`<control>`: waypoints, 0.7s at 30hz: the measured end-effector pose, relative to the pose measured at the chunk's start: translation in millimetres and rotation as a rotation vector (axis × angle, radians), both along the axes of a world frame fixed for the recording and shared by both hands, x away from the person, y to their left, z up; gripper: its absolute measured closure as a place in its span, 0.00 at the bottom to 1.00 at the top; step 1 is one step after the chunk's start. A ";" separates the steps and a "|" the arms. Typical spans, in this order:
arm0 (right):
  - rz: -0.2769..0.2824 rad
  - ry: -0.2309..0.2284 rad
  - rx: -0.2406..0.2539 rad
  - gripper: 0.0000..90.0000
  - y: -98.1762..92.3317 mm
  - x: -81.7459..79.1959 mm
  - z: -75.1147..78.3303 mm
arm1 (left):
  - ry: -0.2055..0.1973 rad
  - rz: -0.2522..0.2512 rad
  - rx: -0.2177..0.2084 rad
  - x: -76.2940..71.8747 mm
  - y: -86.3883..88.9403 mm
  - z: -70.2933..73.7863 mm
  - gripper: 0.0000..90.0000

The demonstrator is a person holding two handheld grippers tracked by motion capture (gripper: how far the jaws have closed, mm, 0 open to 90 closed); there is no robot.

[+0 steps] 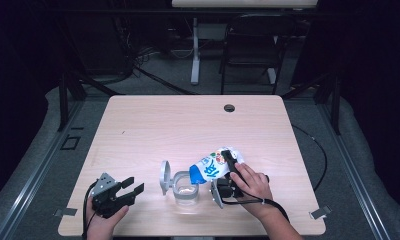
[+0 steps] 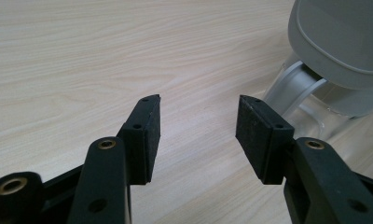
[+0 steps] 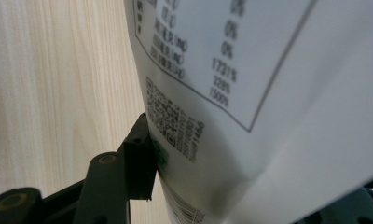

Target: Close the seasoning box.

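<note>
1. Our right gripper (image 1: 227, 172) is clamped on a white, printed soft pouch with a blue end (image 1: 213, 167); the jaws stand wide because the pouch fills the gap between them.
2. In the right gripper view, the left pad (image 3: 140, 156) presses against the pouch's white back panel (image 3: 250, 93), just by a QR code and a table of small printed figures; the other jaw is hidden behind the pouch.
3. We hold the pouch tilted, its blue end lowest and pointing left, right over the mouth of a clear plastic container (image 1: 184, 189) in the high view. Whether the blue end touches the container's rim, we cannot tell.
4. The container stands on the light wooden table (image 1: 188, 125), near the front edge and about midway between our two hands. Its grey lid (image 1: 164, 177) is swung up on the left side, standing almost upright.
5. Our left gripper (image 1: 133, 189) rests at the table's front left, jaws spread wide with nothing between them, pointing right toward the container.
6. In the left gripper view, the two black pads (image 2: 149, 135) frame bare wood, and the grey lid (image 2: 338, 42) with its clear hinge part sits just beyond the right pad, not touching it.
7. A small dark round hole (image 1: 229, 108) sits near the table's far edge, well apart from everything else.
</note>
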State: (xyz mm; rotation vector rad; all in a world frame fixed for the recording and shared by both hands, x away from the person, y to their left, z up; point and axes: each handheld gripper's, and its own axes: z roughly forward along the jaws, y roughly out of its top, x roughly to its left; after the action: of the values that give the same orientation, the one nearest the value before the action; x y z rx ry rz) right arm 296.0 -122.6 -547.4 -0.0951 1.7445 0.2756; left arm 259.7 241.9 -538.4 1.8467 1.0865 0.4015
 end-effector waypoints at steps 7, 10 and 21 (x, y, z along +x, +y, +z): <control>-0.008 -0.024 -0.026 0.52 1.2 -2.0 -1.4 | -0.002 0.004 -0.007 -0.3 -1.2 -0.9 0.56; -0.002 -0.025 -0.034 0.52 2.2 -2.3 -1.9 | -0.002 0.003 -0.007 0.0 -1.7 -1.1 0.56; -0.018 -0.054 -0.070 0.52 3.3 -1.0 1.2 | -0.001 0.002 -0.007 -0.1 -2.1 -1.7 0.56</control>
State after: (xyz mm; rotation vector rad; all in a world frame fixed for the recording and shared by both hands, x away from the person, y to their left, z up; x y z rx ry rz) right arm 294.9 -119.3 -546.2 -0.1366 1.7013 0.1972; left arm 259.6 239.9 -540.1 1.8393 1.0876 0.3988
